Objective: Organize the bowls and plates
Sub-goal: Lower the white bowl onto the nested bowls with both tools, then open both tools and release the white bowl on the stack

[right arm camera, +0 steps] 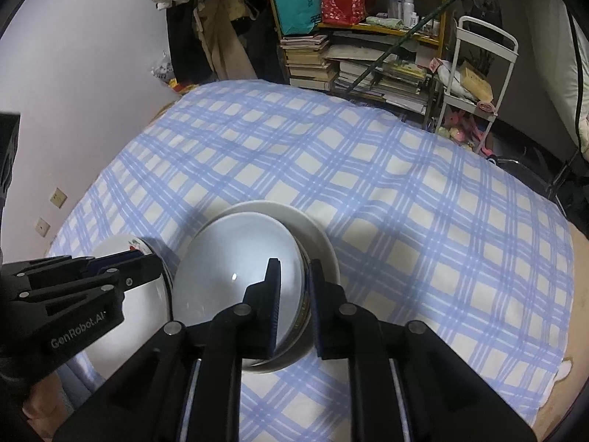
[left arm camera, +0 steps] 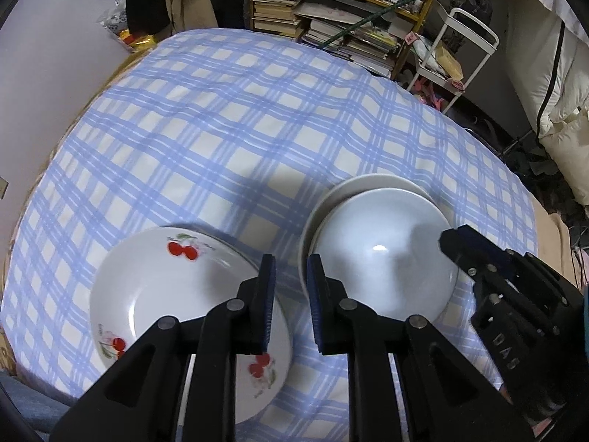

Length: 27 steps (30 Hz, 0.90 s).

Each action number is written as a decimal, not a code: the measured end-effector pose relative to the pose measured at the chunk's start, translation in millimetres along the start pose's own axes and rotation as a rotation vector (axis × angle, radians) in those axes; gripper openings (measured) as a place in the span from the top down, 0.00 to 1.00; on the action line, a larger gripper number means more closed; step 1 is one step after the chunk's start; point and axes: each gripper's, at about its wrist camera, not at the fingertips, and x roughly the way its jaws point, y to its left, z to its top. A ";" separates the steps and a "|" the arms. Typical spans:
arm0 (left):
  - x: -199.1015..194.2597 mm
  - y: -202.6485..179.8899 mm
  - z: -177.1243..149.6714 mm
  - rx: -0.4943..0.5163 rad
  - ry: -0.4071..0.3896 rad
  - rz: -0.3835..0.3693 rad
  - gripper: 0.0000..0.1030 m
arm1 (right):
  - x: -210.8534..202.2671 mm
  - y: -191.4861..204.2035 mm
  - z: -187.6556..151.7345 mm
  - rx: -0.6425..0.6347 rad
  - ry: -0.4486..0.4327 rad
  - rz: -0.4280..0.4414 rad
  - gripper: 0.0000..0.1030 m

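My left gripper [left arm camera: 291, 305] hangs with its fingers [left arm camera: 265, 302] slightly parted, gripping nothing, over the gap between the two crockery groups. Under its left finger lies the white glazed round plate with red cherry prints [left arm camera: 158, 294], flat on the blue-and-white checked cloth [left arm camera: 221, 129] that covers the bench. My right gripper [right arm camera: 294, 305] has its fingers [right arm camera: 270, 305] straddling the right rim of the pale glossy round bowl [right arm camera: 235, 276], one pad inside, one outside, pinching the wall. That bowl sits nested on a wider white round plate [right arm camera: 320, 243] whose rim shows behind it. The cherry plate and the bowl stack are near each other, not touching. Far half of the cloth is wide open, soft, slightly wrinkled. The cloth edge drops off to the right; a cluttered bookshelf [left arm camera: 331, 18] and a white wire trolley [left arm camera: 460, 48] stand beyond the far edge.
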 end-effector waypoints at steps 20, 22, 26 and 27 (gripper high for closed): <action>-0.4 21.5 17.9 -0.002 0.003 0.044 0.35 | -28.5 -35.7 9.7 0.120 -0.070 -0.038 0.00; 2.7 23.2 22.3 -0.009 0.026 0.020 0.35 | -26.9 -41.1 10.6 0.120 -0.055 -0.044 0.00; 14.4 24.4 27.3 0.000 0.069 0.029 0.35 | -24.4 -53.1 9.4 0.133 -0.028 -0.092 0.00; 18.5 24.7 27.5 0.002 0.086 0.027 0.35 | -23.0 -55.6 8.7 0.141 -0.017 -0.093 0.00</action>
